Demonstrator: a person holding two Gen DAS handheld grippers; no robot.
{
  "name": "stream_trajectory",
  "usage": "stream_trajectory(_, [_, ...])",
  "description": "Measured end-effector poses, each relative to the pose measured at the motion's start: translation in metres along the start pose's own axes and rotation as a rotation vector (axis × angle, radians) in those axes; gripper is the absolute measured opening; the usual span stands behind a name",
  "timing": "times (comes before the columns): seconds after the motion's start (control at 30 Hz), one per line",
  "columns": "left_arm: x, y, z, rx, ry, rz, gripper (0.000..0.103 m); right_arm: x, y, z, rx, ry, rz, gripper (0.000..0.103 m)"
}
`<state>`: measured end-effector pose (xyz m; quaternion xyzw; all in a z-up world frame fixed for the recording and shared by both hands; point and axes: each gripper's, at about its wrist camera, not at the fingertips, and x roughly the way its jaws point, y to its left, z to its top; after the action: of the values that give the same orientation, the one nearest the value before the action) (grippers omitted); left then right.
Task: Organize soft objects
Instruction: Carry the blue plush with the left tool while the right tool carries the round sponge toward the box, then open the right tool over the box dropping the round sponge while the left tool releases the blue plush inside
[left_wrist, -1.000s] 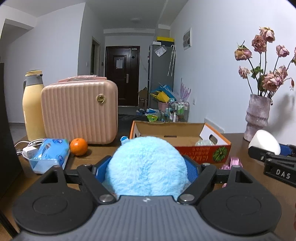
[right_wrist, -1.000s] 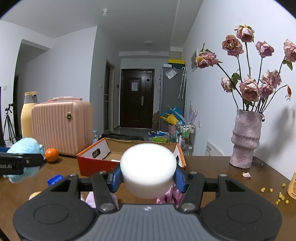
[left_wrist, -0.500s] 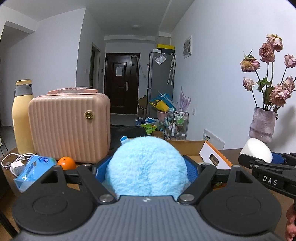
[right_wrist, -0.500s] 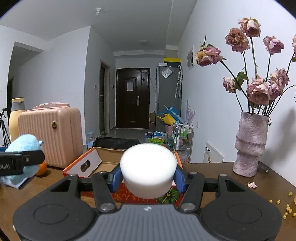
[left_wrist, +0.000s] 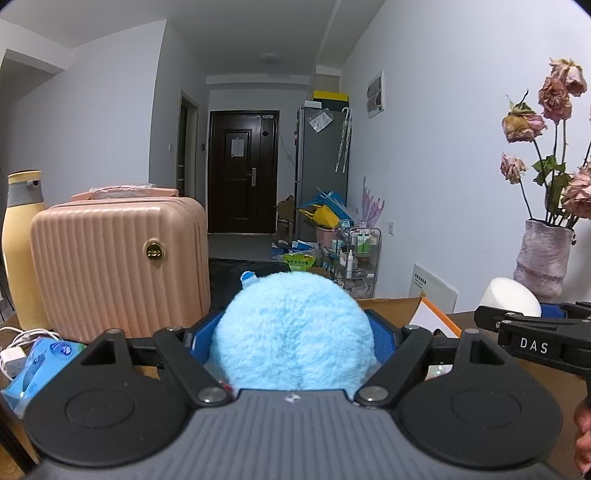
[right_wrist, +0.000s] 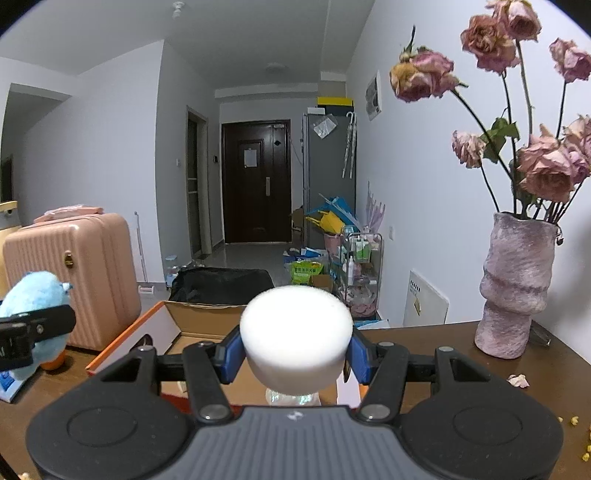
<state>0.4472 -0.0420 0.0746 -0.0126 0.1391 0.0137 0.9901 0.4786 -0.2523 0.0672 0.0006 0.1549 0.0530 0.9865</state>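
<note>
Jaws of the left gripper (left_wrist: 295, 328) are still squeezing the blue plush toy (left_wrist: 295, 332). Right gripper (right_wrist: 295, 349) is still pinching the white foam puck (right_wrist: 295, 336). Both have been drifting forward over the cardboard box (right_wrist: 199, 325) since a second ago.

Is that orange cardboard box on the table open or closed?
Open. The orange cardboard box has its flaps folded outward, and its brown inside shows from above.

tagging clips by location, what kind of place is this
Most likely a lived-in flat: a wooden table facing a hallway with a dark entrance door, a fridge, and a vase of dried roses.
</note>
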Motion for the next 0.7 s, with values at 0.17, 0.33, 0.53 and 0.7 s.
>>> stream_trajectory(0.17, [0.023, -0.003, 0.004, 0.008, 0.006, 0.006, 0.082, 0.024, -0.002, 0.007, -0.011, 0.026, -0.004, 0.056])
stream_trajectory(0.33, [0.044, -0.005, 0.008, 0.012, 0.014, 0.017, 0.082, 0.044, -0.001, 0.012, -0.032, 0.046, -0.009, 0.056])
stream_trajectory(0.53, [0.066, -0.008, 0.011, 0.021, 0.018, 0.035, 0.082, 0.064, 0.003, 0.015, -0.067, 0.07, -0.007, 0.056])
stream_trajectory(0.7, [0.088, -0.007, 0.014, 0.028, 0.031, 0.059, 0.082, 0.084, 0.005, 0.02, -0.087, 0.105, 0.002, 0.056])
